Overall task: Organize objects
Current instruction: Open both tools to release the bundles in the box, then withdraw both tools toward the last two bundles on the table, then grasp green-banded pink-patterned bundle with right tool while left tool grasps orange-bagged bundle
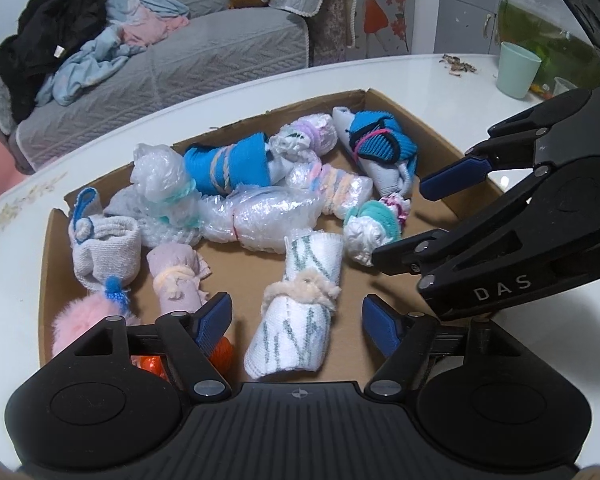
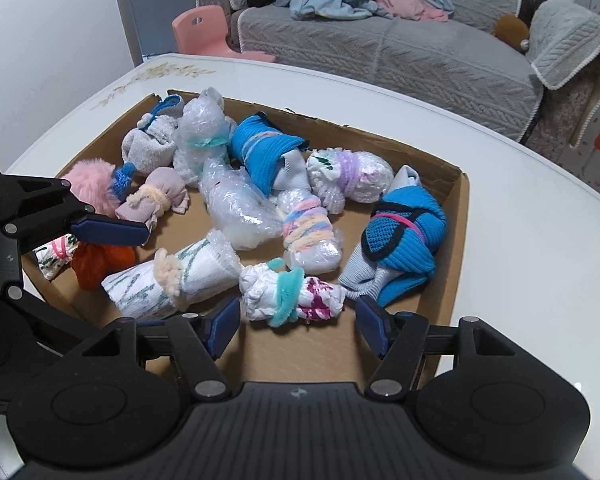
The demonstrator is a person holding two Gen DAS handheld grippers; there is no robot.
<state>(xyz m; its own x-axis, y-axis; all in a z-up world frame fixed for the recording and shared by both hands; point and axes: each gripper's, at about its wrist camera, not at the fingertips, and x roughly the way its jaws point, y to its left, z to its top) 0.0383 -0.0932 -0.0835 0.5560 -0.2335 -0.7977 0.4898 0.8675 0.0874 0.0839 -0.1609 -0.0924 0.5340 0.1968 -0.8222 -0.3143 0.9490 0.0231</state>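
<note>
**Both grippers held open over a tray of tied bundles**

A shallow cardboard tray (image 1: 440, 136) is set on a white surface (image 1: 380, 76), and small rolled bundles of cloth and bubble wrap, each tied with yarn or a band, are spread across its floor.

The left gripper (image 1: 296, 322) is held at the near edge of the tray with its fingers (image 1: 214, 320) spread apart and nothing gripped. A white roll (image 1: 296, 320) with grey zigzag marks and a cream tie is seen lying between them, its near end in the gap; contact with either finger cannot be made out. An orange bundle (image 1: 222, 350) and a pink pompom (image 1: 80, 320) are partly hidden behind the left finger.

The right gripper (image 2: 296, 320) is likewise held open and empty over the tray's near edge. A white wad (image 2: 292, 296) tied with a teal band, with a magenta-patterned end, lies just ahead of the gap between its fingers (image 2: 224, 320), close to the left one. A blue and grey bundle (image 2: 400, 240) lies by the tray's right wall, just beyond the right finger.

In the middle of the tray, a clear bubble-wrap bundle (image 2: 236, 204) and a blue roll (image 2: 264, 152) are seen. A green cup (image 1: 516, 70) stands at the far right of the surface.
</note>
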